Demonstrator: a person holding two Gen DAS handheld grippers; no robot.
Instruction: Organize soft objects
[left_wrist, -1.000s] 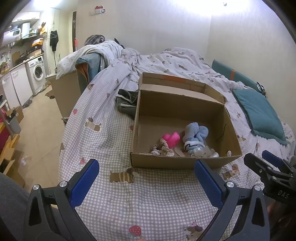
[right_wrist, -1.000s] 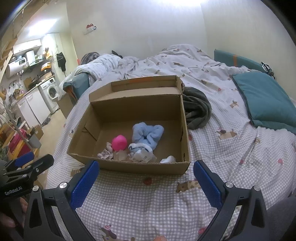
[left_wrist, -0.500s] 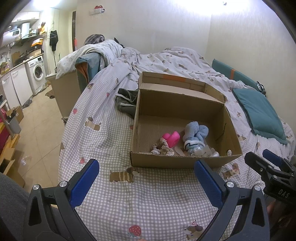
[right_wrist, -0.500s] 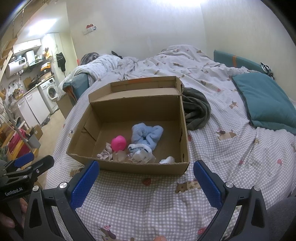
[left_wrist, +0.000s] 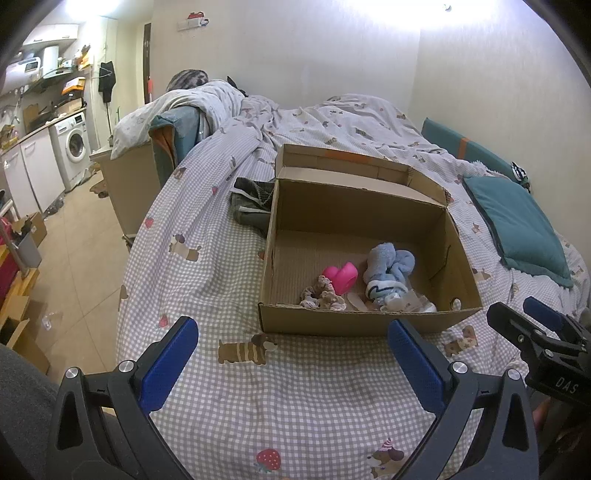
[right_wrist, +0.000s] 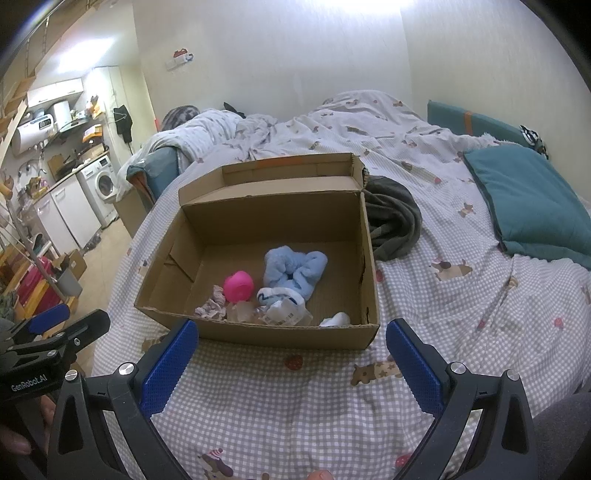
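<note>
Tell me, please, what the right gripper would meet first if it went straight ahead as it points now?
Probably the near wall of the cardboard box: the open right gripper points at it across bare bedsheet. Depth is uncertain.

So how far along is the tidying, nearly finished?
Partly: the cardboard box already holds a blue fluffy scrunchie, a pink piece and a patterned scrunchie. Both grippers, left and right, are open and empty. A dark garment lies outside.
</note>
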